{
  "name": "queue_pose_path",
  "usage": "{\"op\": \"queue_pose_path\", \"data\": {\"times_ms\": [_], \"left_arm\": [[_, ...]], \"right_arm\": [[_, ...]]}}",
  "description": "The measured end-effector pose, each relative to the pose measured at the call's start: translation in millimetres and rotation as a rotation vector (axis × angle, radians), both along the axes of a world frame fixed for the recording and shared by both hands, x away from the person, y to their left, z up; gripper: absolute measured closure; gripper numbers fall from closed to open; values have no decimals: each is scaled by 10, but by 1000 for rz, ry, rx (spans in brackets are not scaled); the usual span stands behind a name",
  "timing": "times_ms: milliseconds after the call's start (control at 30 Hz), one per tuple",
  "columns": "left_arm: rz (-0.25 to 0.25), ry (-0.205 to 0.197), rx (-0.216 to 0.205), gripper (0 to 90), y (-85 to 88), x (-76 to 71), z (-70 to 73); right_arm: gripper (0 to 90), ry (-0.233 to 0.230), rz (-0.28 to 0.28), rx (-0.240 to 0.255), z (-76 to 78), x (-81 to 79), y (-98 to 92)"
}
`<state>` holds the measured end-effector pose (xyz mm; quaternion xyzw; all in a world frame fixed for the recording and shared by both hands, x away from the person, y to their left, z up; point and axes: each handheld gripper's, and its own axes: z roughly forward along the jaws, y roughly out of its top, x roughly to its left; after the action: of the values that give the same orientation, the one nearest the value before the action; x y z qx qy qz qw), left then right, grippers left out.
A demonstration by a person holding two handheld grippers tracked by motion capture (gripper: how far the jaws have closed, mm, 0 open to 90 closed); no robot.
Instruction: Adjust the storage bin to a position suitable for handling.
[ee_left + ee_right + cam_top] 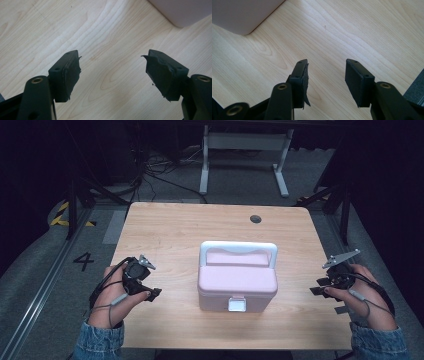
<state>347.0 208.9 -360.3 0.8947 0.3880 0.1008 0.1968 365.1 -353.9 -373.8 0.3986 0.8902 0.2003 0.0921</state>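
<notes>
Denim-sleeved hands hold the left gripper (150,285) at 9 o'clock and right gripper (320,286) at 3 o'clock, jaws wide, flanking a latched pink box (237,287) on the table (170,230).

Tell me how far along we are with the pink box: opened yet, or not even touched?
Nothing looks done: the pink box sits shut mid-table, white latch down, handle folded back. Nothing is in hand: the left hand-held gripper and right hand-held gripper wait open either side, apart from it. Approaching, unlatching and lifting the lid presumably remain.
</notes>
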Motion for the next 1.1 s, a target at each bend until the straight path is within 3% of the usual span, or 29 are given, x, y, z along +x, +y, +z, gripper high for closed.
{"op": "queue_pose_path", "data": {"times_ms": [100,333,467,533,1100], "left_arm": [[-8,-9,-24,278,-10,2,16],[-77,-67,-146,272,-75,15,103],[-77,-93,-199,286,-117,41,121],[-81,-104,-206,290,-131,53,129],[-117,-263,-480,305,-480,229,219]], "right_arm": [[536,-5,-4,3,2,-6,-3],[523,-19,-10,4,-9,-43,-29],[522,-21,-13,3,-16,-73,-42],[522,-24,-16,3,-21,-82,-43],[528,-26,-52,15,-86,-241,-77]]}}
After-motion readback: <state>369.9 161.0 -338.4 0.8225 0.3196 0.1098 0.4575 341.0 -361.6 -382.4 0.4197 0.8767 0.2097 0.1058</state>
